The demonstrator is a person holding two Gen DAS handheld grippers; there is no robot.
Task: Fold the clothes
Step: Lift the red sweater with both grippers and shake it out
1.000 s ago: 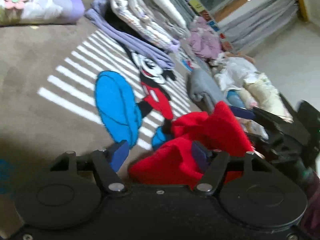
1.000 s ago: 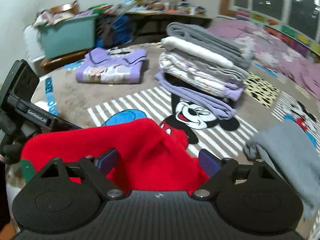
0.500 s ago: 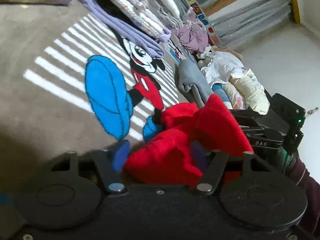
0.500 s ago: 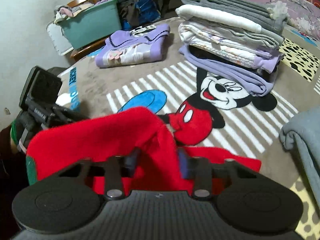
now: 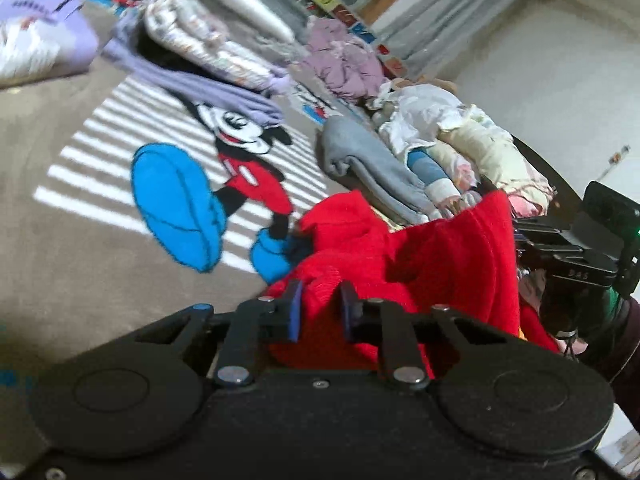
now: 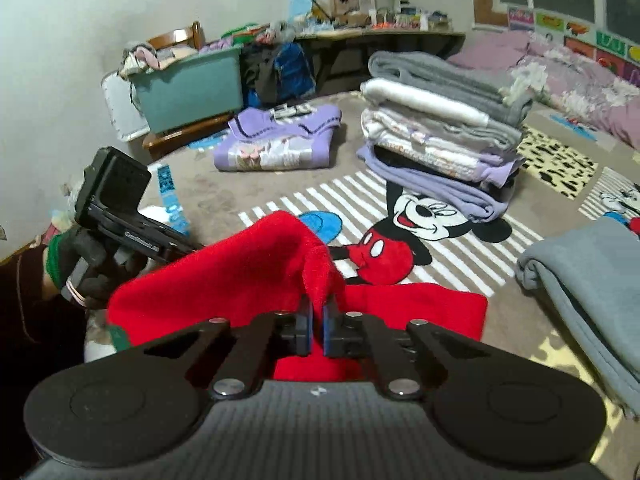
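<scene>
Over the brown cartoon-mouse rug (image 6: pixel 280 196), the bright red fleece garment (image 6: pixel 240 276) is lifted between both tools: the right gripper (image 6: pixel 317 330) pinches a raised fold tight, the left gripper (image 5: pixel 318 310) clamps a bunched edge, and its lower part drapes on the rug. Behind sits a tall stack of folded blankets (image 6: pixel 440 120), with a grey folded sweatshirt (image 6: pixel 588 272) at right

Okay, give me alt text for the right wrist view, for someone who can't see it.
The right hand-held gripper is shut on a raised fold of a red fleece garment above a brown cartoon-mouse rug. Behind stand a tall stack of folded blankets and a folded lilac sweater; the left hand-held gripper is at left.
</scene>
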